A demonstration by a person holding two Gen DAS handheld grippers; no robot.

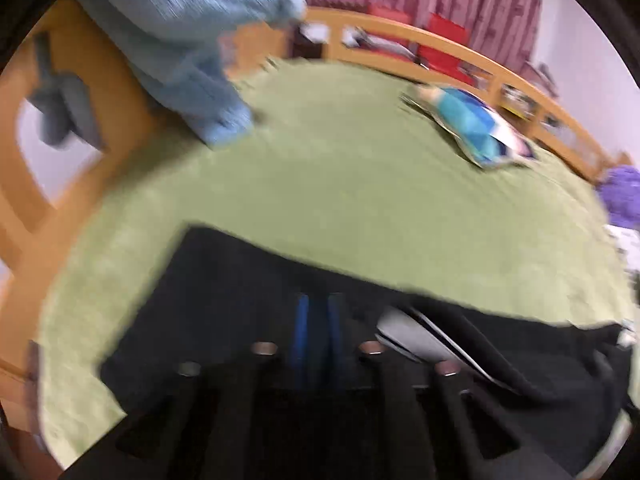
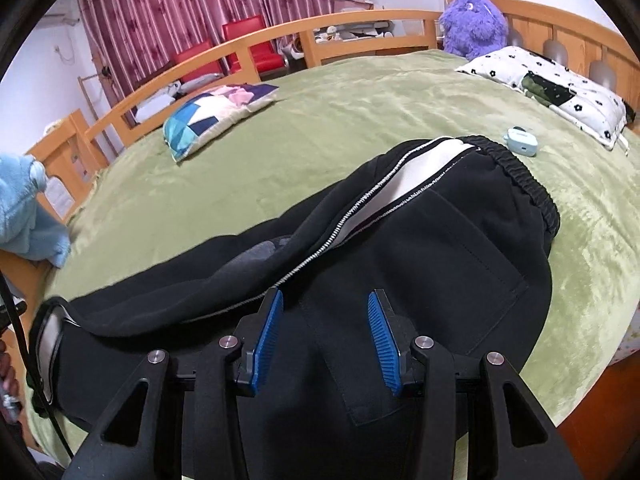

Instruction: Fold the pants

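My right gripper point(image 2: 325, 336) hangs over the black pants point(image 2: 420, 248), which lie on the green blanket point(image 2: 340, 120) near its front edge. Its two blue pads point(image 2: 267, 336) stand well apart, with pants fabric showing between them; nothing is pinched. The elastic waistband point(image 2: 524, 184) points toward the head of the bed, and a white side stripe point(image 2: 416, 172) with zipper-like edging runs along the top of the garment. A back pocket point(image 2: 452, 256) faces up just ahead of the pads.

My left gripper point(image 1: 318, 332) is over the far end of the pants point(image 1: 224, 300). This view is blurred. The blue pads point(image 1: 301, 332) sit close together, but I cannot tell whether cloth is caught between them.

Surroundings on the blanket:
- A patchwork cushion point(image 2: 212, 116) lies well beyond the pants, toward the side rail.
- A small pale blue case point(image 2: 522, 142) sits just beside the waistband.
- A white flowered pillow point(image 2: 552, 88) lies by the headboard, with a purple plush toy point(image 2: 474, 24) next to it.
- A light blue fleece cloth point(image 2: 24, 216) hangs over the wooden footboard point(image 1: 104, 80).

Beyond the wooden rail point(image 2: 248, 46) stand red chairs point(image 2: 248, 40) and a red patterned curtain point(image 2: 192, 4).
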